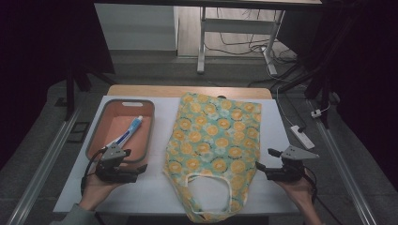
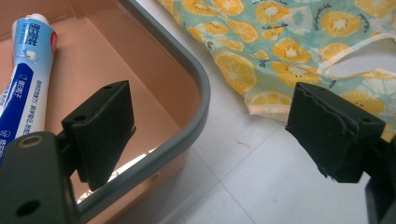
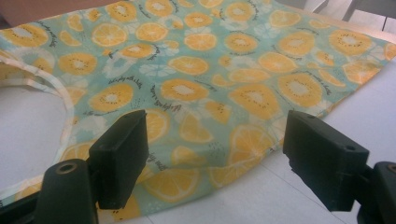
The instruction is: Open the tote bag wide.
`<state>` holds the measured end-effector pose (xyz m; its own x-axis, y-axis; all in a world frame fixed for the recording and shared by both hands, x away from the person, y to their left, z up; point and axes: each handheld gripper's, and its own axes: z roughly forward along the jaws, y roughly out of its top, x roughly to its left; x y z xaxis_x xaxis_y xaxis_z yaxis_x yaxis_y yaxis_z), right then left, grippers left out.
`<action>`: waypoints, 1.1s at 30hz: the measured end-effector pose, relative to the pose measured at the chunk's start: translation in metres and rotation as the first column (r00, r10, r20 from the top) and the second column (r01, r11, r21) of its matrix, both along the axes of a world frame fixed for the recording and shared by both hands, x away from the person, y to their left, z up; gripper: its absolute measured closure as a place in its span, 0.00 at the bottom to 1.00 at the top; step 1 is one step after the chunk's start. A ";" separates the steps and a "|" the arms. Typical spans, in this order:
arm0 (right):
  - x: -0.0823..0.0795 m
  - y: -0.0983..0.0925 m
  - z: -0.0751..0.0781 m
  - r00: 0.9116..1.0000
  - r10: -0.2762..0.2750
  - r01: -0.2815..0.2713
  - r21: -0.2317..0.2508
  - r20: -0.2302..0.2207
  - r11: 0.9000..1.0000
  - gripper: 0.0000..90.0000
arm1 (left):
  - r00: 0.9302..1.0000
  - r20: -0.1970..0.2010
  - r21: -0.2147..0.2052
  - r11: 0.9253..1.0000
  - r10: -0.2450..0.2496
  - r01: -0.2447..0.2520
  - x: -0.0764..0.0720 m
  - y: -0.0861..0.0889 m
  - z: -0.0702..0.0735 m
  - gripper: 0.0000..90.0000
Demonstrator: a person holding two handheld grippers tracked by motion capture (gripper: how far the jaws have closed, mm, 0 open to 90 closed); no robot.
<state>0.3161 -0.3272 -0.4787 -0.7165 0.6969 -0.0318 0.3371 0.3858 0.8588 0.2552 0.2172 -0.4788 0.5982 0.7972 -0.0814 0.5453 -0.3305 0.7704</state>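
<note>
1. High view looks forward and down over the whole table [image 1: 155,187].
2. Left gripper view sits close, facing tray [image 2: 201,107] and fruit-print bag [image 2: 289,42].
3. Right gripper view sits close, sharing that bag [image 3: 201,70].

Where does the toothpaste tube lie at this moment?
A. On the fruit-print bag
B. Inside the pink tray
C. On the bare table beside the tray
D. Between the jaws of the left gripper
B: the tube lies on the floor of the tray, left of the bag; the left gripper is open, with nothing between its jaws.
</note>
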 end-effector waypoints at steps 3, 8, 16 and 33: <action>0.000 0.000 0.000 1.000 -0.001 0.001 0.002 -0.004 1.000 0.25 | 1.000 0.001 -0.004 1.000 0.002 -0.002 0.001 0.001 0.000 0.16; 0.000 0.000 -0.001 1.000 -0.006 0.006 -0.003 -0.002 1.000 0.25 | 1.000 0.004 -0.006 1.000 0.003 -0.003 0.001 0.003 0.000 0.17; -0.002 0.002 -0.001 1.000 -0.004 0.004 -0.020 -0.002 1.000 0.26 | 1.000 0.008 -0.004 1.000 -0.002 0.002 0.000 0.003 0.001 0.18; 0.000 0.015 0.003 1.000 0.025 -0.025 -0.025 -0.007 0.999 0.26 | 0.993 0.016 0.050 0.992 -0.116 0.116 0.014 -0.032 0.019 0.20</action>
<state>0.3159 -0.3119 -0.4761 -0.7337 0.6780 -0.0441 0.3329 0.4153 0.8465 0.2687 0.1849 -0.4600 0.6879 0.7251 -0.0320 0.4866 -0.4281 0.7615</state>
